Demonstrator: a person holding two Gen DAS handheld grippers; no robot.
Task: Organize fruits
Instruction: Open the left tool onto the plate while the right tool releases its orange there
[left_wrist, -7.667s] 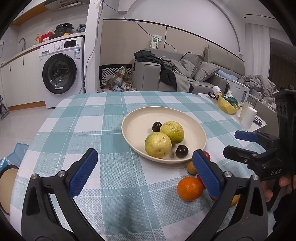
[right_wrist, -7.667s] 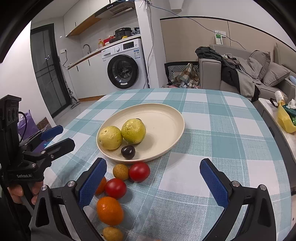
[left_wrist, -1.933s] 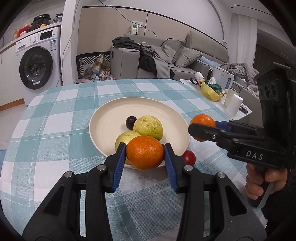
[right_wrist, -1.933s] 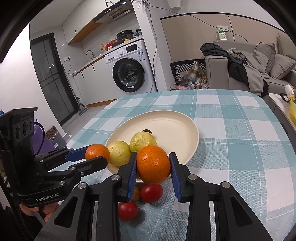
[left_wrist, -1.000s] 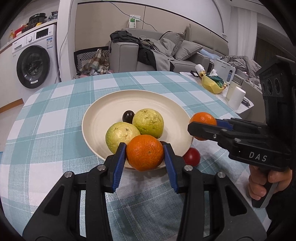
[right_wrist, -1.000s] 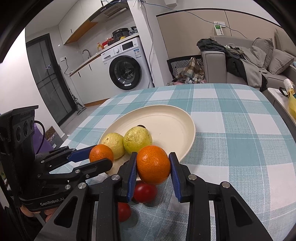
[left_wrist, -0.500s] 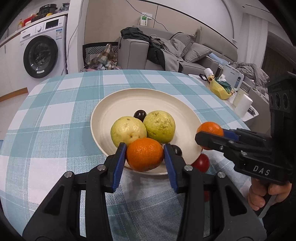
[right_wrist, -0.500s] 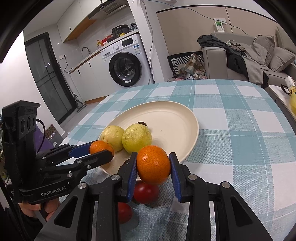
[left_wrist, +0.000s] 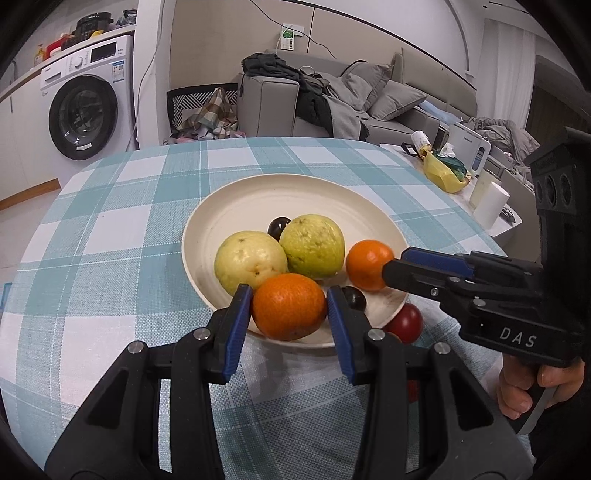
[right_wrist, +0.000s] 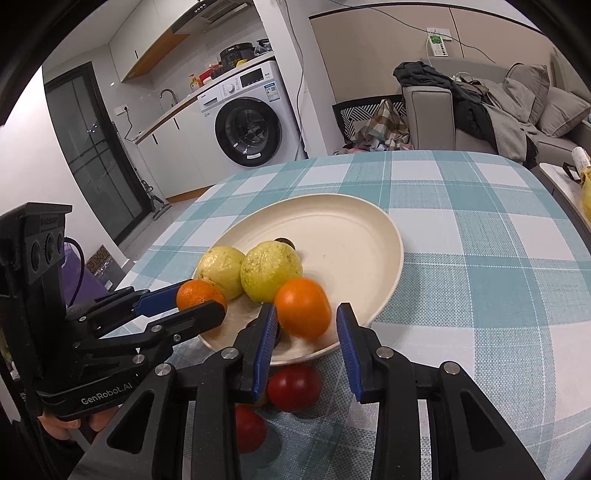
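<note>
Each orange (left_wrist: 288, 305) (right_wrist: 303, 312) is round, firm and light, best pinched across its middle: left gripper (left_wrist: 289, 314) clamps one at the plate's (left_wrist: 236, 206) near rim, right gripper (right_wrist: 306, 334) stands slack around its own.

Plate's (right_wrist: 391, 236) far half lies open; guavas (right_wrist: 269, 269) crowd the near side

Home: washing machine (left_wrist: 86, 112), sofa (left_wrist: 369, 107), checked dining table (left_wrist: 110, 229).

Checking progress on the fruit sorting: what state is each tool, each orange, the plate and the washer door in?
Left tool: shut on left orange, above plate's near rim.
Right tool: open; right orange loose, over plate.
Plate: upright, holding guavas.
Red fruits: on cloth, outside plate.
Washer door: shut.
</note>
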